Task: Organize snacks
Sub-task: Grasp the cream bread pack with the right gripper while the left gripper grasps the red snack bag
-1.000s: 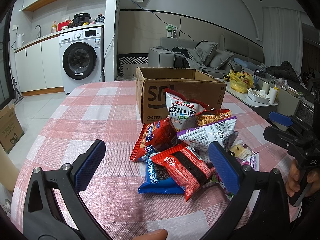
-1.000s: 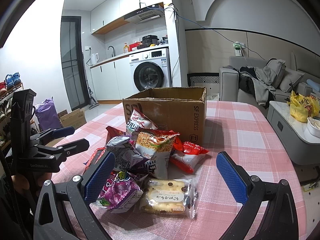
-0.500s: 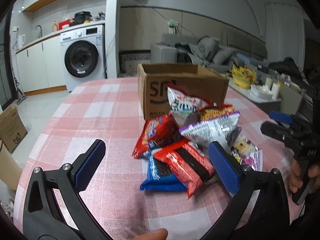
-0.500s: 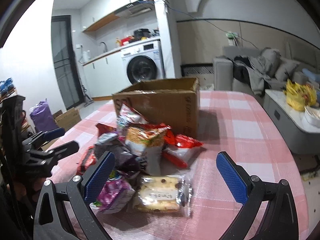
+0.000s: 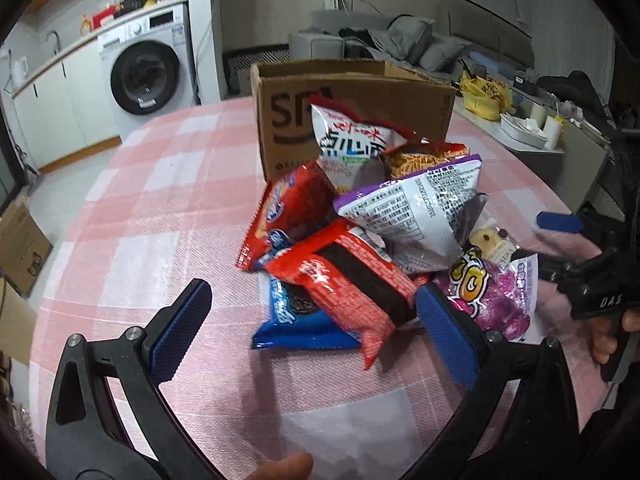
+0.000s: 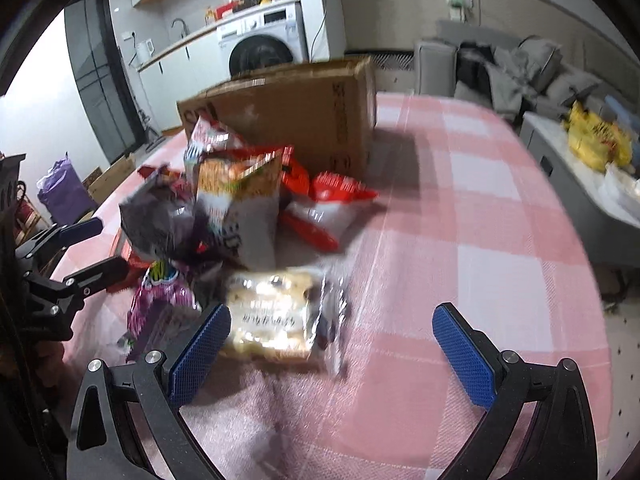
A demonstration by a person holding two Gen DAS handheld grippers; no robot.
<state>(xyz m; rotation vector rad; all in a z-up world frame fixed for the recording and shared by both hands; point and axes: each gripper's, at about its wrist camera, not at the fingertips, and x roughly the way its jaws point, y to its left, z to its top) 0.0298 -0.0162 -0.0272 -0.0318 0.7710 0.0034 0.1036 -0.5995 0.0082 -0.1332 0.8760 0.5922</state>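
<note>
white washing machine (image 5: 145, 71) under a counter (image 5: 60, 56); grey sofa (image 5: 404, 42) (cushions piled) beyond.

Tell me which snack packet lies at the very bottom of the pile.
The blue cookie packet, flat on the tablecloth under the red one.

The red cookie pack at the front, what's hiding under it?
A blue cookie pack lies under the red cookie pack, sticking out at its left and front. The red one covers the rest, so anything further beneath cannot be seen.

- Snack pile (image 5: 372, 232): heaped, sealed packets, touching cardboard box (image 5: 352, 92) front.
- Red wafer pack (image 5: 352, 284) atop blue cookie pack (image 5: 296, 316), farthest from box.
</note>
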